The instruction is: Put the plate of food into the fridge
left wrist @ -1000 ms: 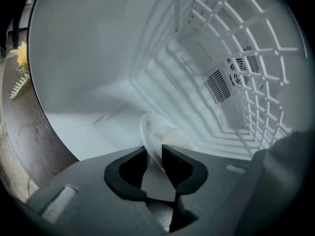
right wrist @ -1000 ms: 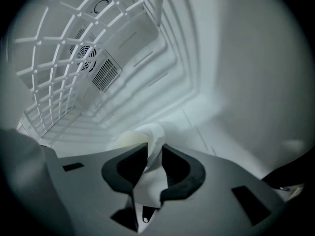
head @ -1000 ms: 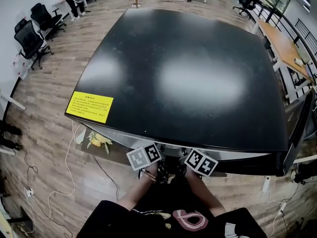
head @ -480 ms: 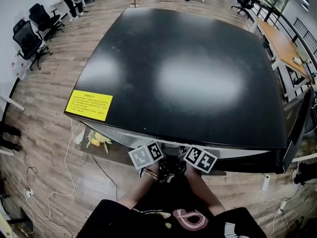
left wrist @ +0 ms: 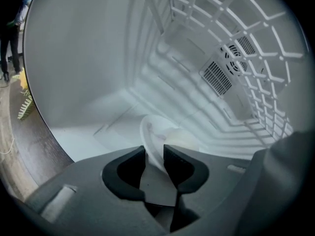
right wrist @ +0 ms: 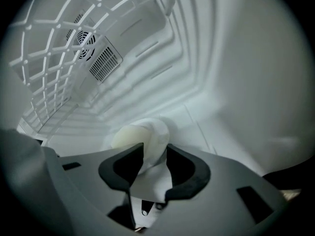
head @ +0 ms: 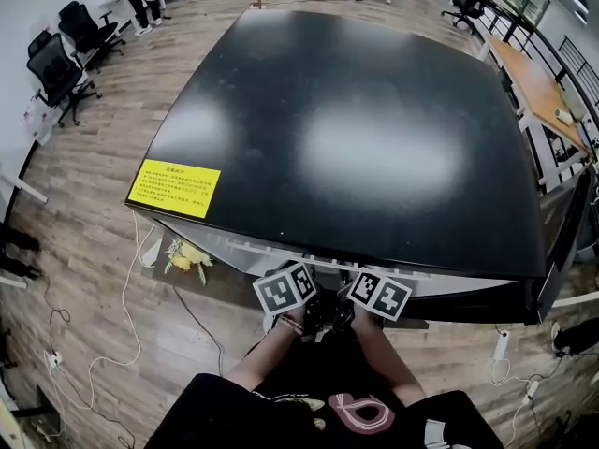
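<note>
A white plate (left wrist: 150,132) with a pale lump of food (left wrist: 184,139) rests on the white floor of the fridge (left wrist: 78,136). My left gripper (left wrist: 154,154) has the plate's rim between its jaws; they are opening, with a sliver of gap showing. My right gripper (right wrist: 155,154) straddles the opposite rim of the plate (right wrist: 156,134) beside the food (right wrist: 129,134). Its jaws are opening too and stand off the rim. In the head view only the two marker cubes (head: 285,288) (head: 379,293) show, under the edge of the fridge's black top (head: 356,129).
A white wire shelf (left wrist: 231,28) hangs above the plate, and a vent grille (right wrist: 104,63) sits in the back wall. A yellow label (head: 174,188) is stuck on the fridge top. The dark door (head: 562,241) stands open at right. Office chairs (head: 56,68) and floor cables (head: 112,344) lie at left.
In the head view both marker cubes have edged slightly forward, toward the fridge's front edge. The person's arms stay in the same place.
</note>
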A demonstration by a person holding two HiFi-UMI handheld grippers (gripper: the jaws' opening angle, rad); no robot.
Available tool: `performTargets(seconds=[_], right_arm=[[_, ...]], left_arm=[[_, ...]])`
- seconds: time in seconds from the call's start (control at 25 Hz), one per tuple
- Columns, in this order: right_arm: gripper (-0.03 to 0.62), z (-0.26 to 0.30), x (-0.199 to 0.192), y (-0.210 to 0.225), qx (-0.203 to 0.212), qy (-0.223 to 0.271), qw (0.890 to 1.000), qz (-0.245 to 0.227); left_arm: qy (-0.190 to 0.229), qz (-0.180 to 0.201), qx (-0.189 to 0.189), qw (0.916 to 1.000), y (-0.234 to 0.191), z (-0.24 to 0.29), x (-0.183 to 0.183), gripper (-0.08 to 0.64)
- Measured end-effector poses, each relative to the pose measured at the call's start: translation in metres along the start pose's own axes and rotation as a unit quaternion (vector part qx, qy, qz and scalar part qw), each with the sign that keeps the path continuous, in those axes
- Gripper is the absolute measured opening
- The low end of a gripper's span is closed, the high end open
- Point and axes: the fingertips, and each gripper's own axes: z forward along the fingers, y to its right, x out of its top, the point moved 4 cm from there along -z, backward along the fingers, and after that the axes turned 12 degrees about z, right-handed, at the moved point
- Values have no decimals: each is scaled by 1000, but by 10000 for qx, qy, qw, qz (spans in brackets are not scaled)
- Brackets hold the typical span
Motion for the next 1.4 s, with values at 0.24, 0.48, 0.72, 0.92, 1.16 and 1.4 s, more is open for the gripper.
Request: performTargets(seconds=[0.24,0.48,0.72,0.92,1.16,1.4], right_arm=[[155,-8,4,3,-67,239,9990,-377],[155,-13,4,8,22,297,9992,-277],[156,-18,0,11,137,343,9991,-211],[156,-22,-1,11,253,370,9988,-183],[155,-27,-4,13,325,336,9987,-216],[188,-29,-11,13,452,178,9982,-351]], left_arm=[[20,82,130,9999,0,2,0,115],[-8,172,164,9997,1,2,-1,117],[-204,600,344,9974,3,3,0,134],[-344,1230,491,9906,3,3,2,158],[-332,1517,629,9859,2,3,0,177],[-120,1634,671,9842,1,-4,-1,212]])
